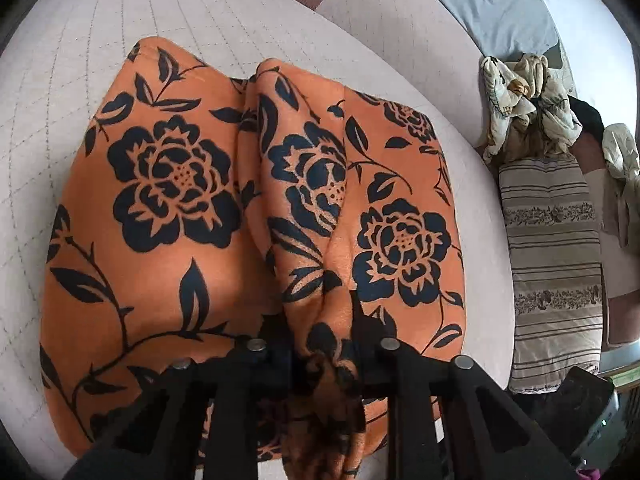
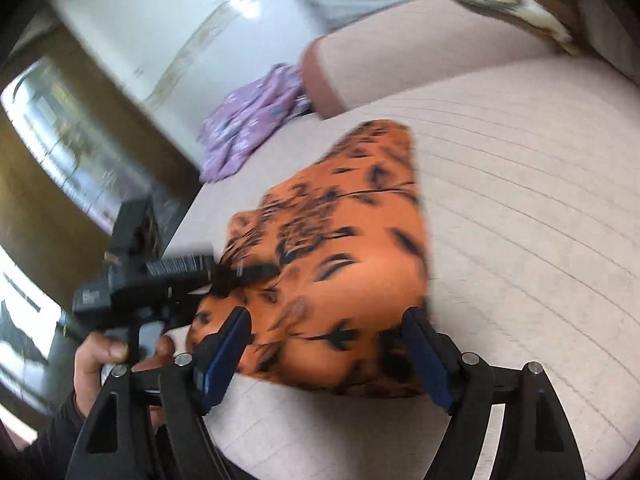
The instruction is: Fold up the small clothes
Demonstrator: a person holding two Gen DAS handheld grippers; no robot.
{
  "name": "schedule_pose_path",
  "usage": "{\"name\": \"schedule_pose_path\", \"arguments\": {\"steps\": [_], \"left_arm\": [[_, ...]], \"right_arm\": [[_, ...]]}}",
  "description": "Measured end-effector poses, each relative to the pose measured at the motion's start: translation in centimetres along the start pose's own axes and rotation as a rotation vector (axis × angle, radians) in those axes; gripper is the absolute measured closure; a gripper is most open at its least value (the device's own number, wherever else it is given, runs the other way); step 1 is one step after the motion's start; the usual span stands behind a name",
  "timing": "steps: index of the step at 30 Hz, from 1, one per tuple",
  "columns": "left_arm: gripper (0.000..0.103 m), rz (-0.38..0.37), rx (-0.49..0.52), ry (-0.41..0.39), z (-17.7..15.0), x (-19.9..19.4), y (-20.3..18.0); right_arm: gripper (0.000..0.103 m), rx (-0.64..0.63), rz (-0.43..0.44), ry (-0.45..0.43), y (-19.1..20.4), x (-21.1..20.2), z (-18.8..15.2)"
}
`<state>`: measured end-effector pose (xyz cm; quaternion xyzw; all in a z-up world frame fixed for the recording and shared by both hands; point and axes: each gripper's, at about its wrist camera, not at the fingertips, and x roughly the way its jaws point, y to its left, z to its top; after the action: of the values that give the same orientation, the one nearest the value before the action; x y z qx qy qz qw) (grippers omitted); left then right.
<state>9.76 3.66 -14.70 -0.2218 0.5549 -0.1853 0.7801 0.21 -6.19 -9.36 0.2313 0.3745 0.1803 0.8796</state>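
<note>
Low in the left wrist view, the left gripper (image 1: 324,364) is pressed together on a bunched ridge of the orange cloth (image 1: 168,208), which lies over the pale mattress (image 1: 100,60) through mid-frame. A shallow pinch could slip and undo the fold.

Across the right wrist view, blurred, the right gripper (image 2: 326,356) is spread wide and holds nothing, its fingers (image 2: 226,354) flanking the cloth's near edge at lower centre. Closing askew could drag that edge crooked.
</note>
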Motion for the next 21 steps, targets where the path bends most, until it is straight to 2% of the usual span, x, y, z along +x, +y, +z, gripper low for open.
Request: {"name": "schedule_pose_path", "arguments": {"steps": [2,6,8,10,12,13,14,15,18,21], "left_arm": [[0.087,0.021,0.033,-0.027,0.6,-1.2,-0.9],[0.088,0.166,0.299,-0.321,-0.4,-9.2,-6.1],[0.088,0.265,0.384,-0.405,-2.0,-11.2,-6.2],[0.087,0.315,0.343,-0.334,-2.1,-9.3,-2.7],[0.086,0.302,0.142,-0.123,-1.5,-4.7,3.7],[0.086,0.233,0.044,-0.120,-1.9,-4.0,6.6],[0.085,0.178,0.026,-0.147,-2.0,-4.6,7.1],[0.085,0.161,0.011,-0.146,-1.9,-5.2,7.1],[0.086,0.187,0.060,-0.140,-1.4,-5.6,6.1],[0.086,0.202,0.096,-0.156,-1.1,-6.5,5.1]], "right_arm": [[0.022,0.031,-0.008,-0.015,-0.9,-0.5,0.4],[0.022,0.049,-0.032,-0.042,-1.8,-1.6,0.9],[0.022,0.053,-0.046,-0.046,-1.9,-1.8,1.0],[0.022,0.051,-0.053,-0.043,-1.8,-1.7,1.2],[0.022,0.047,-0.062,-0.018,-1.7,-1.1,1.1],[0.022,0.047,-0.064,-0.001,-1.6,-1.0,0.9],[0.022,0.043,-0.064,0.015,-1.4,-0.7,0.8],[0.022,0.028,-0.059,0.035,-1.1,-0.6,0.5],[0.022,-0.010,-0.076,0.066,-0.7,-0.1,0.1],[0.022,0.011,-0.078,0.064,-1.0,-0.1,0.2]]}}
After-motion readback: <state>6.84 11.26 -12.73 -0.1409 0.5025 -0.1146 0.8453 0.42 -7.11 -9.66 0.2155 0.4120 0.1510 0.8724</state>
